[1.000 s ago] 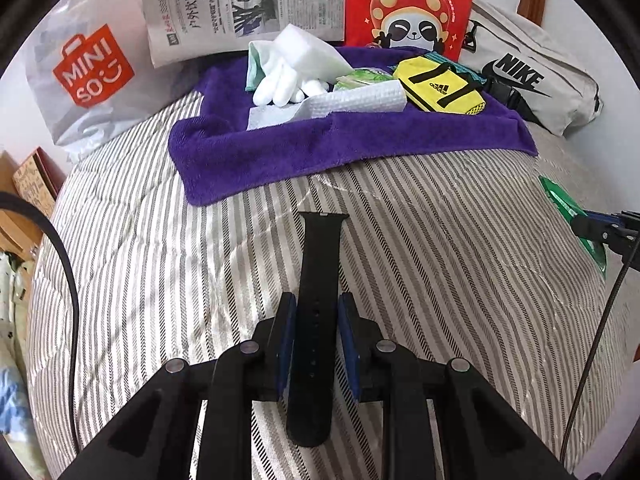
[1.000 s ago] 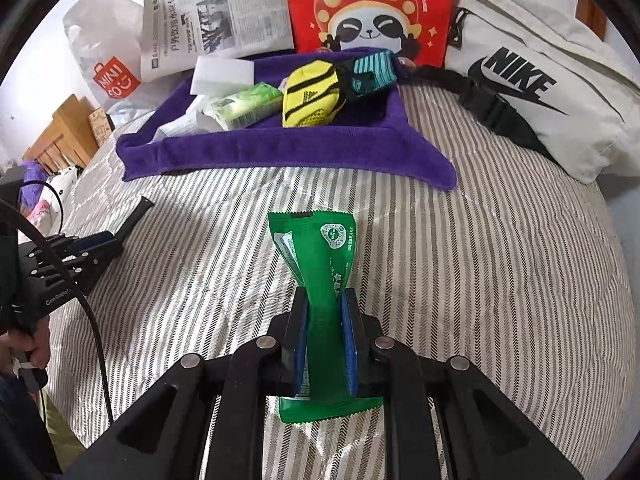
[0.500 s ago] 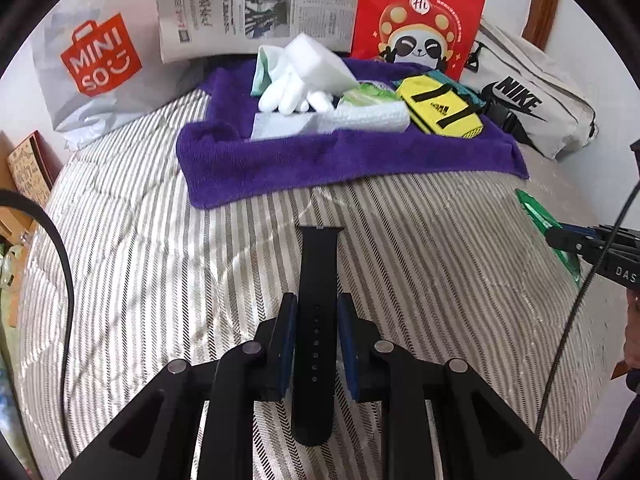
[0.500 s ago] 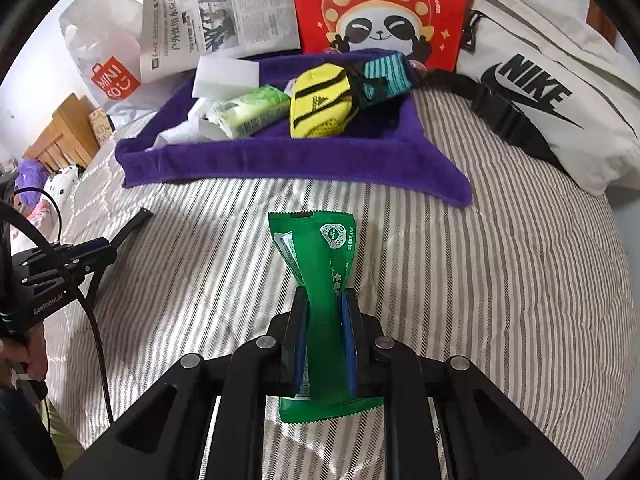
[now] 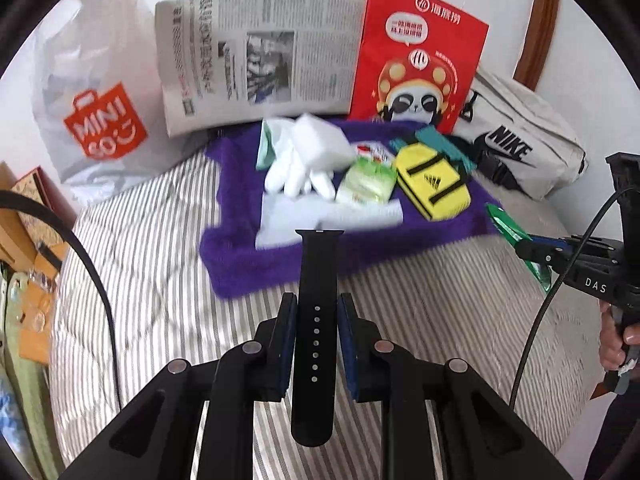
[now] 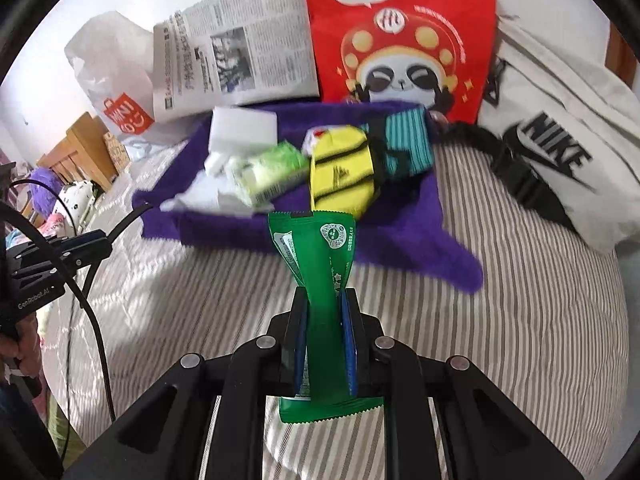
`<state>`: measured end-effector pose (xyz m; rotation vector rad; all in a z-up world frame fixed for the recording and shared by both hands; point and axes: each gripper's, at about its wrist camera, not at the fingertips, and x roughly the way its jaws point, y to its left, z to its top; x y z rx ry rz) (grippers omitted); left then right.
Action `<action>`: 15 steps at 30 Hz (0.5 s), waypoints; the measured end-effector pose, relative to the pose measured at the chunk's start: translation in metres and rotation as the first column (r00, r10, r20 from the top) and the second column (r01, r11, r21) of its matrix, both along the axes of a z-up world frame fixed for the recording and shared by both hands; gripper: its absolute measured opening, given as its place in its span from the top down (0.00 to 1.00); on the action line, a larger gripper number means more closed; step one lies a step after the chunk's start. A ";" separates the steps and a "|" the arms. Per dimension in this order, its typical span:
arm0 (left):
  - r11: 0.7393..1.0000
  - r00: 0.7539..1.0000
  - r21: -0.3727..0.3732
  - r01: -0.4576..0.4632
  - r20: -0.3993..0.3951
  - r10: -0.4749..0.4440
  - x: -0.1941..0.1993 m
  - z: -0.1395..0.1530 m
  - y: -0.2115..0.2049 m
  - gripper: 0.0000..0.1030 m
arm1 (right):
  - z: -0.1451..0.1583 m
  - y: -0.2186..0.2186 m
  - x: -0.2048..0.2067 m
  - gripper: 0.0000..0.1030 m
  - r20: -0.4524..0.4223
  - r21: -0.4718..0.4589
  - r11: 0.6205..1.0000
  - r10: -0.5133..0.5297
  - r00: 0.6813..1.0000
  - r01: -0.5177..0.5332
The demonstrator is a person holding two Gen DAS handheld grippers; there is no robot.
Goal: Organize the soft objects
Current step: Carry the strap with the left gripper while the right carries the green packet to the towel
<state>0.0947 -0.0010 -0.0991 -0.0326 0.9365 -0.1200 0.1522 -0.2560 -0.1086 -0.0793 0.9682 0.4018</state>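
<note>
My left gripper point(image 5: 316, 306) is shut on a black watch strap point(image 5: 318, 280) that sticks forward above the striped bed. My right gripper point(image 6: 325, 300) is shut on a green snack packet point(image 6: 320, 256), pinched at its middle and held in the air. Ahead lies a purple towel point(image 5: 240, 256) point(image 6: 400, 224) carrying a white glove point(image 5: 298, 172), a white foam block point(image 6: 244, 128), a green tissue pack point(image 5: 366, 184) point(image 6: 268, 176), a yellow pouch point(image 5: 432, 180) point(image 6: 344, 176) and a teal striped item point(image 6: 408, 140). The right gripper with the packet point(image 5: 516, 240) shows at the left wrist view's right edge.
Behind the towel stand a newspaper point(image 5: 256, 52), a red panda paper bag point(image 5: 416, 56), a white Miniso bag point(image 5: 100, 120) and a white Nike bag point(image 6: 560, 152). Striped bedding point(image 6: 520, 320) stretches in front of the towel. Wooden furniture point(image 6: 80, 152) sits off the bed's left side.
Both grippers have risen and come closer to the purple towel, each keeping its grip. The towel and the bags now look larger and nearer in both views.
</note>
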 end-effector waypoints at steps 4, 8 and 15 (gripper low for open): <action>1.000 1.000 -0.001 0.000 0.010 0.000 0.020 0.007 0.003 0.81 | 0.011 0.008 0.016 0.85 0.017 0.007 1.000 0.009 1.000 -0.009; 1.000 1.000 -0.022 -0.011 0.000 0.011 0.042 0.005 0.011 0.81 | 0.017 0.016 0.036 0.85 0.026 0.010 1.000 0.012 1.000 -0.013; 0.998 0.999 -0.049 -0.040 -0.017 0.040 0.075 -0.007 0.024 0.81 | 0.020 0.025 0.070 0.85 0.024 0.016 1.000 0.011 1.000 -0.012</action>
